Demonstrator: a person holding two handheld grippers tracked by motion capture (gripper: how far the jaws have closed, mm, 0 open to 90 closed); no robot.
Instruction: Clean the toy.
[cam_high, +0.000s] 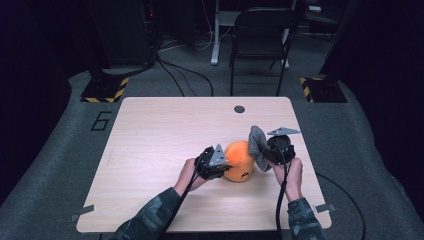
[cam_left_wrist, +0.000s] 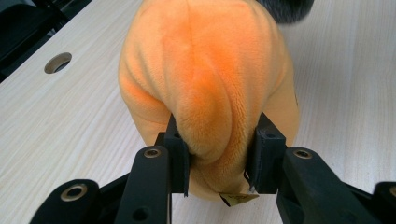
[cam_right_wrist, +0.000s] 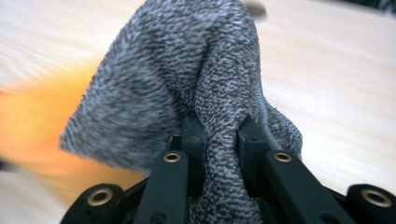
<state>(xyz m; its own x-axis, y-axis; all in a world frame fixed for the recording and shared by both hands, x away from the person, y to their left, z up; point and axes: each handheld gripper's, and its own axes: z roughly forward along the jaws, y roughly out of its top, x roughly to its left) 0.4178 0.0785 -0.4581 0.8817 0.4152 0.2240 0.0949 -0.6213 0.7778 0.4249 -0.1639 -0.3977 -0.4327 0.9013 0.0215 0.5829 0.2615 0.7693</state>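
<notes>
1. My left gripper (cam_high: 223, 161), just left of centre in the high view, is clamped on the orange plush (cam_high: 239, 160), which sits on the table (cam_high: 160, 135).
2. Further right, my right gripper (cam_high: 265, 149) pinches a grey cloth (cam_high: 256, 140), touching the plush's upper right side.

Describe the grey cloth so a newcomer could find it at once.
Start at the pale wooden table and go to its near right part, where an orange plush toy sits. Just right of the toy, the right gripper pinches the grey cloth. It is the one speckled grey, towel-like thing there.
</notes>
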